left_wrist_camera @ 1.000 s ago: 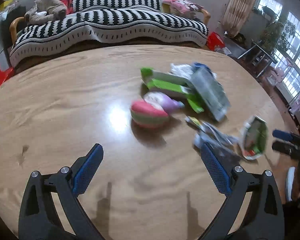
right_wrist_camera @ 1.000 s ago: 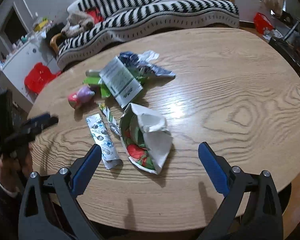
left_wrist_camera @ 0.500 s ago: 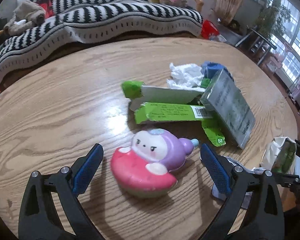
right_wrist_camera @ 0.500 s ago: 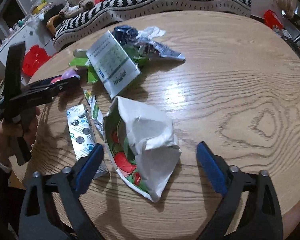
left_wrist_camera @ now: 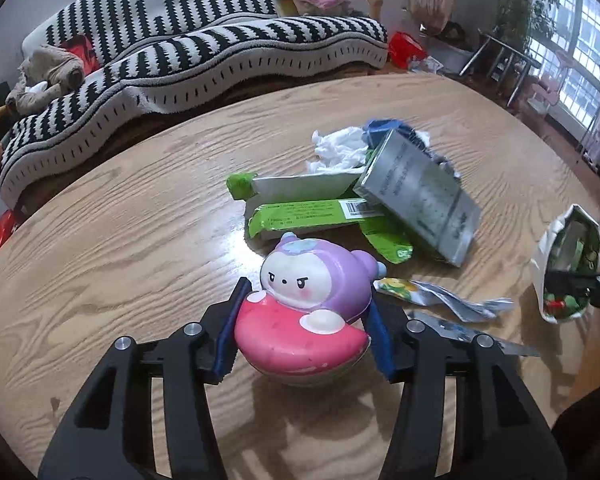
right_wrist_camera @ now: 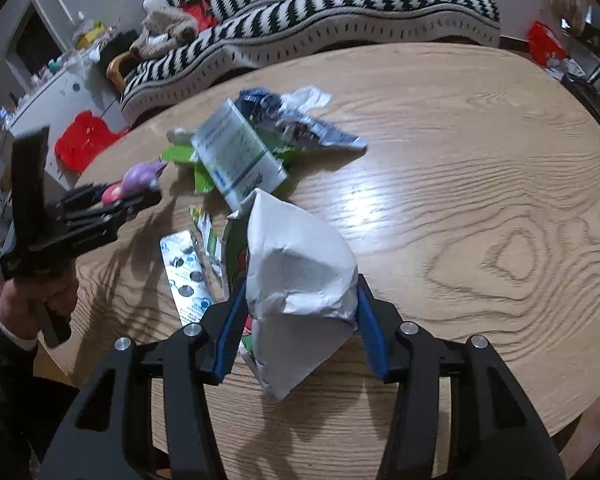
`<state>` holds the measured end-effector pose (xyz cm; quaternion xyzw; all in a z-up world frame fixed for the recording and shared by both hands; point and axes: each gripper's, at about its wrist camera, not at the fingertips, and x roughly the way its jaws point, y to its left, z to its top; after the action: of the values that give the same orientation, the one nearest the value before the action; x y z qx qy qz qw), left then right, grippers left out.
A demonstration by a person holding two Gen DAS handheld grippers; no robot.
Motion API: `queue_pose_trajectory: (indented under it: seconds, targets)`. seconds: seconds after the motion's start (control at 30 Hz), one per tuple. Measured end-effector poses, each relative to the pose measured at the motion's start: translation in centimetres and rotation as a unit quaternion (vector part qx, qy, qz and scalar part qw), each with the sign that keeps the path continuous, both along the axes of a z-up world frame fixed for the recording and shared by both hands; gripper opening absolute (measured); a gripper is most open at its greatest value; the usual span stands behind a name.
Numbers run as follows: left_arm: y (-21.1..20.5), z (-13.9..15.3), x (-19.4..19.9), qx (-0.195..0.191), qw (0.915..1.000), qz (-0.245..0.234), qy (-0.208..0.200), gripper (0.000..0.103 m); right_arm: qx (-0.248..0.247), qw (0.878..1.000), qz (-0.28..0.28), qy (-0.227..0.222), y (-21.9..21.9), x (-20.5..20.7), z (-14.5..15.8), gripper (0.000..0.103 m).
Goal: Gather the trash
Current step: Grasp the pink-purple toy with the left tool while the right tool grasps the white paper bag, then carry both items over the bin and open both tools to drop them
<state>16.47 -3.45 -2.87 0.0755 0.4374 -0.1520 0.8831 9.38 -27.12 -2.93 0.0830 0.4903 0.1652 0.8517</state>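
Observation:
A pink and purple squishy toy [left_wrist_camera: 320, 276] stands on the round wooden table [left_wrist_camera: 100, 240]. My left gripper [left_wrist_camera: 308, 294] is closing on it, and both blue pads touch its sides. In the right wrist view that gripper [right_wrist_camera: 140, 200] shows at the left with the toy [right_wrist_camera: 140, 174] in it. A crumpled white snack bag [right_wrist_camera: 296, 248] with a red and green print sits between the closing jaws of my right gripper [right_wrist_camera: 300, 282], squeezed by the pads. From the left wrist view the bag [left_wrist_camera: 568, 248] appears at the right edge.
Green wrappers [left_wrist_camera: 312, 216], a grey box [left_wrist_camera: 420, 196], white tissue [left_wrist_camera: 336, 148] and blue foil lie in a heap mid-table. A blister pack [right_wrist_camera: 186, 268] and a small sachet [left_wrist_camera: 432, 296] lie between the grippers. A striped sofa [left_wrist_camera: 180, 60] stands beyond the table.
Both grippers moved forward over their items with jaws wide, then narrowed. The left one now grips the toy, the right one the snack bag.

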Motion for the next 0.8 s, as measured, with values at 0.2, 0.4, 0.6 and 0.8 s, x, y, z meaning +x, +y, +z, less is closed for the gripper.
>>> queue_pose_trajectory:
  seconds: [0.2,0.4,0.6,0.8]
  targets:
    - [-0.8,1.3,-2.2,0.006,0.9999,0.000,-0.013,0.053,-0.002,1.000,-0.021,-0.014,-1.7,-1.0,1.2,0.051]
    - [-4.1,3.5,-4.6,-0.008,0.9992,-0.017,-0.036,0.052,-0.015,0.997,-0.061,-0.036,-5.0,-3.3,2.9,0.051]
    - [-12.3,5.2,-8.4,-0.050,0.9932,-0.096,-0.042,0.053,-0.032,0.989,-0.134,-0.052,-11.8,-7.7,4.2,0.051]
    - [-23.2,4.4,-12.8,-0.073,0.9747,-0.210,-0.018,0.053,-0.052,0.967,-0.247,-0.037,-21.0,-14.0,4.5,0.049]
